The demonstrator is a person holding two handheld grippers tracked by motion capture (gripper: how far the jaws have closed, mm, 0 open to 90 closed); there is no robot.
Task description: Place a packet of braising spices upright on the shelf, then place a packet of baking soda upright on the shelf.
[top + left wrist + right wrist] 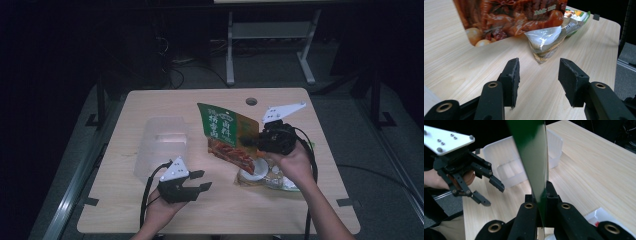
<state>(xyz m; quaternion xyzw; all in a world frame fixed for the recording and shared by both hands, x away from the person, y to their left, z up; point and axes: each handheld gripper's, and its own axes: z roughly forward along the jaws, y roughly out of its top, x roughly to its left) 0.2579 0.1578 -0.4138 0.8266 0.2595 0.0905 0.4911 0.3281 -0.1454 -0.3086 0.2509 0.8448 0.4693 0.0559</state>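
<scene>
A green and red food packet (pixel 226 134) is lifted over the middle of the table, edge-on in the right gripper view (pixel 534 157). My right gripper (pixel 257 141) is shut on its right edge, jaws pinching it (pixel 541 202). My left gripper (pixel 200 180) stands open near the front left of the table, nothing between its jaws (pixel 539 77). It points toward the packet (pixel 509 17) and toward a clear bag (pixel 546 41) lying on the wood. The left gripper also appears in the right gripper view (pixel 490 191), open.
A clear plastic container (pixel 162 145) sits on the left part of the table (pixel 150 210), also seen behind the packet (pixel 506 165). Several packets lie in a pile (pixel 265 177) under the right hand. A round hole (pixel 251 101) is near the far edge.
</scene>
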